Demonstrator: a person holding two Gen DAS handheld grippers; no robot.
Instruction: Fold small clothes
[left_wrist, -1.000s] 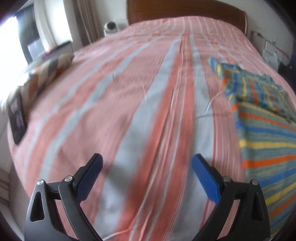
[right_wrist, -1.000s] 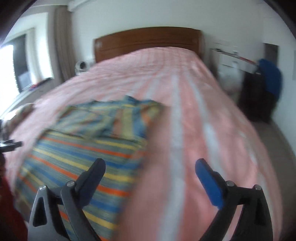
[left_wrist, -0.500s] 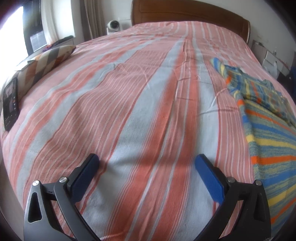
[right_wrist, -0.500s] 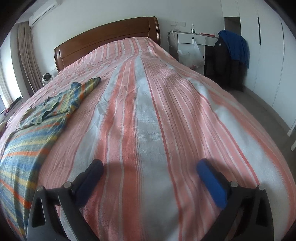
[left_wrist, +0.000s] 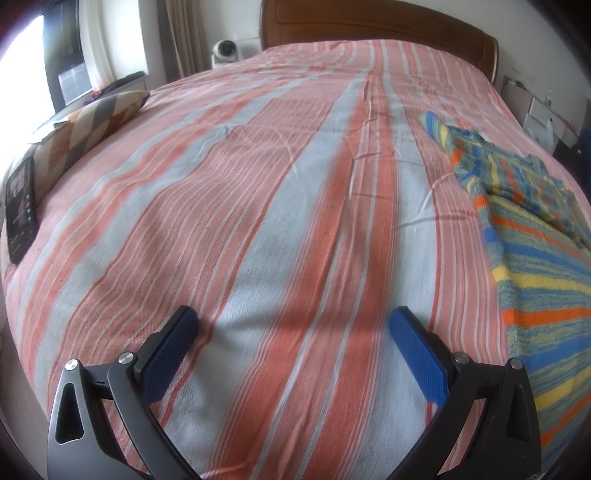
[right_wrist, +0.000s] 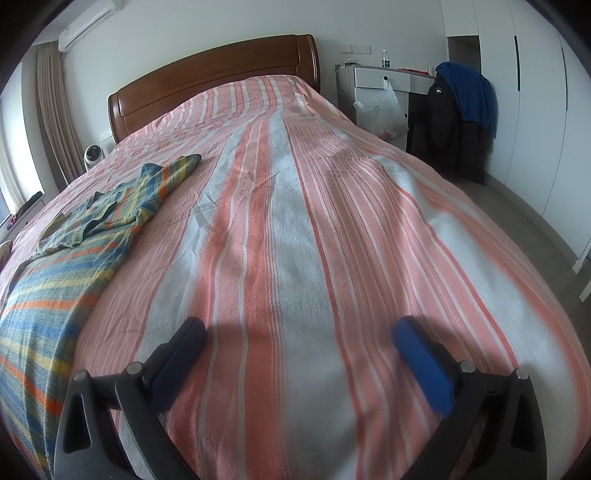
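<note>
Striped bedspread (right_wrist: 295, 240) below wooden headboard (right_wrist: 214, 77); white wardrobe (right_wrist: 535, 110) right, bright window (left_wrist: 22, 81) left.

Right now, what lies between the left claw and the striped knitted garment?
Only bare pink-striped bedspread separates the open left claw from the striped knitted garment, in the left wrist view.

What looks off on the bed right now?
Little. The striped garment lies rumpled at its far end, one sleeve splayed out. A phone sits at the bed's left edge. Both tongs are open and empty.
</note>
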